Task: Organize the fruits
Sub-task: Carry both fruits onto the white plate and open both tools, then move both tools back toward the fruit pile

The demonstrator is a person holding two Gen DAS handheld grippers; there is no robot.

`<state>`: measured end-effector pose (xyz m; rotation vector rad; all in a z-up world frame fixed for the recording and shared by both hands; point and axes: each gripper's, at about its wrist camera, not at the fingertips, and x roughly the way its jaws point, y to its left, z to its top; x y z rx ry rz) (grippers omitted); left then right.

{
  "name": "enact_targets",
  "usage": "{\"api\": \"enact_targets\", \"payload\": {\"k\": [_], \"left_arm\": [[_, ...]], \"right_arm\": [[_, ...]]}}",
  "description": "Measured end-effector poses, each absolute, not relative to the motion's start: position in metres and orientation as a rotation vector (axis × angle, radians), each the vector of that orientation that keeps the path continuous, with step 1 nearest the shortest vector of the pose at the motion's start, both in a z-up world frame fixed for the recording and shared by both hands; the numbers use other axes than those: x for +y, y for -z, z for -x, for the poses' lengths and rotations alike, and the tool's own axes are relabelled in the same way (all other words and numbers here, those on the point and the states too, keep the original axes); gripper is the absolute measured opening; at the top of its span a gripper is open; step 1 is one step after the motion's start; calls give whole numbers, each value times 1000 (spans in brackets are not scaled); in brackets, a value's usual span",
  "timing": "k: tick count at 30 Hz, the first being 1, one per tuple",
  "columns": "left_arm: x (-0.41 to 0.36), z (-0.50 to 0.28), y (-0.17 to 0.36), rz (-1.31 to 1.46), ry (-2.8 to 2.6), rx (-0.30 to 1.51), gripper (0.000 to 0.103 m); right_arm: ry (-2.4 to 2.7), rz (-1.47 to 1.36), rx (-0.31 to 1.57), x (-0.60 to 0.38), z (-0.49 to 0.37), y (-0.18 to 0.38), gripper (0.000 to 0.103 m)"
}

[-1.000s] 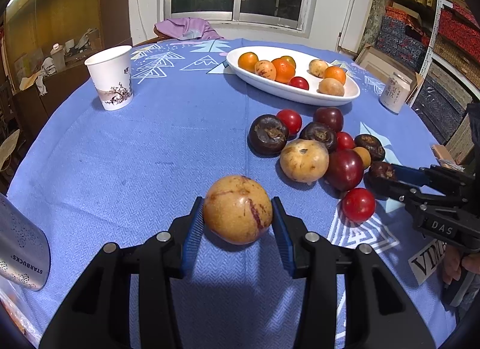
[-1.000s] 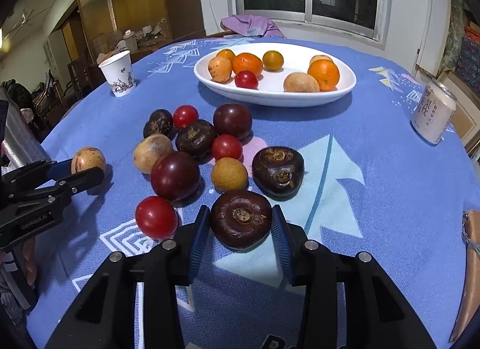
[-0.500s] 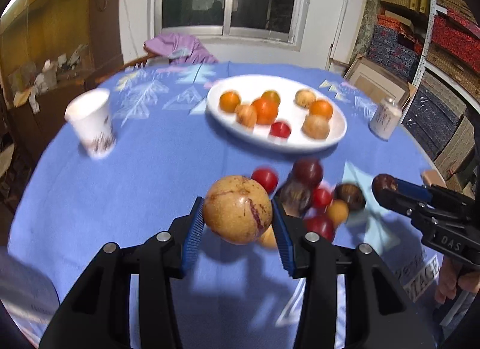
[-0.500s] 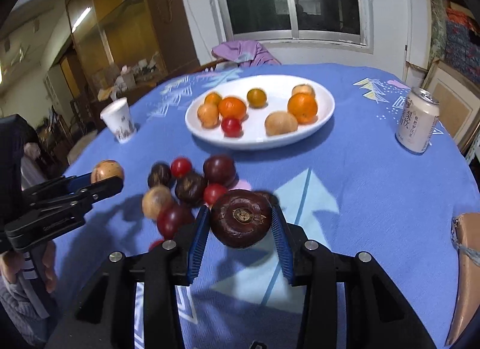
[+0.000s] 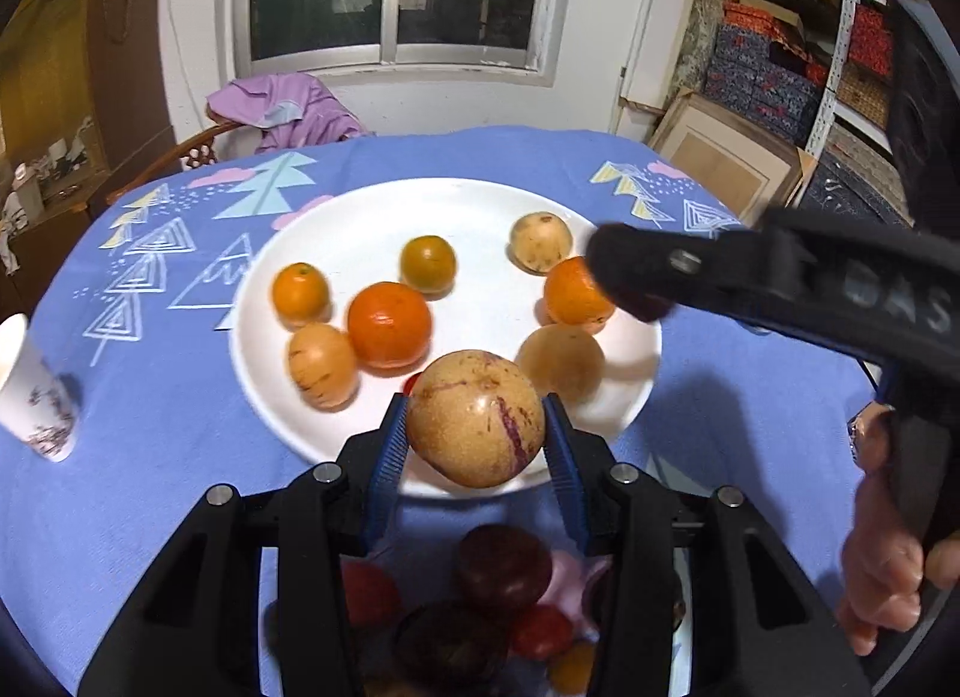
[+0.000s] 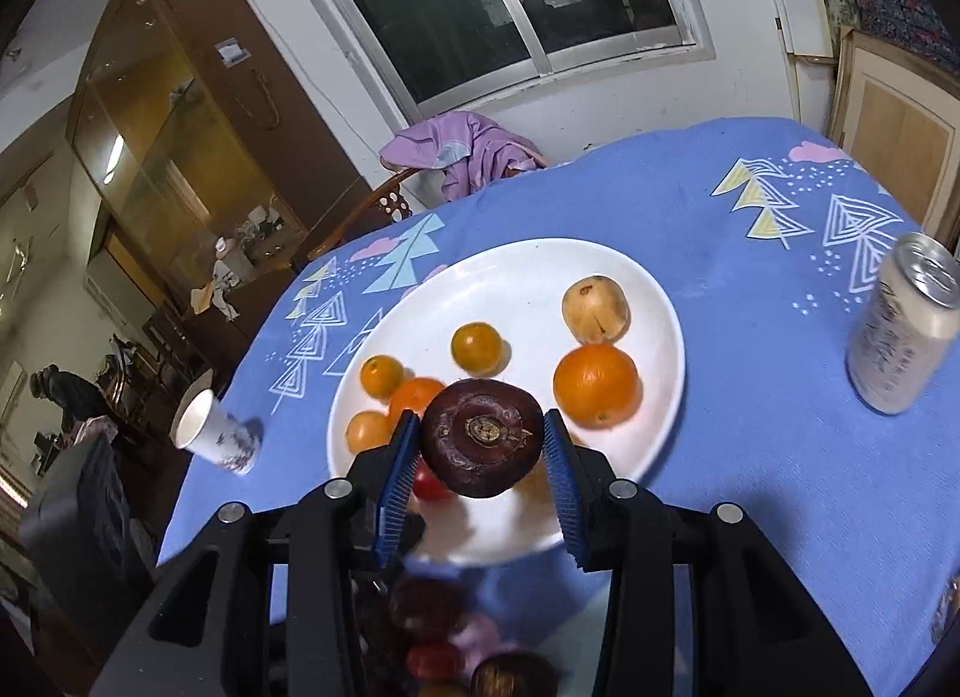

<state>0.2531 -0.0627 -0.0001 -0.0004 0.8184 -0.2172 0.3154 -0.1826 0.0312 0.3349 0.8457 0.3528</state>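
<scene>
My left gripper point(image 5: 477, 442) is shut on a tan speckled round fruit point(image 5: 477, 427), held above the near rim of the white oval plate point(image 5: 336, 229). My right gripper point(image 6: 480, 454) is shut on a dark purple fruit point(image 6: 480, 436), held over the same plate point(image 6: 528, 265). The plate holds oranges point(image 5: 389, 325) and tan fruits point(image 5: 540, 241). The right gripper's arm point(image 5: 780, 283) reaches over the plate's right side in the left wrist view. Loose dark and red fruits point(image 5: 503, 571) lie on the blue tablecloth below my fingers.
A white paper cup point(image 5: 36, 403) stands left of the plate, also in the right wrist view point(image 6: 210, 433). A drink can point(image 6: 900, 325) stands to the right. A chair with purple cloth point(image 5: 282, 109) is behind the table. Boxes point(image 5: 720, 169) stand far right.
Both grippers have lifted their fruits off the tablecloth and carried them forward over the plate. The loose fruit pile now lies below and behind the fingers.
</scene>
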Motion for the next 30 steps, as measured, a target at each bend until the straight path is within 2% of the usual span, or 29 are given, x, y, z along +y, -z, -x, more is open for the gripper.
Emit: {"api": "enact_targets", "payload": {"k": [12, 14, 17, 27, 30], "left_arm": [[-76, -286, 22, 25, 301, 858, 44], [-74, -287, 22, 22, 306, 859, 47], [-72, -286, 20, 15, 288, 841, 56], [-48, -270, -13, 61, 273, 779, 56], [-38, -247, -26, 69, 241, 754, 56]], "right_arm": [[-379, -303, 883, -166, -359, -2, 43], [-379, -316, 877, -168, -357, -4, 48], [-373, -310, 866, -171, -354, -7, 48], [-390, -304, 794, -177, -330, -38, 49], [-409, -295, 764, -177, -310, -53, 53]]}}
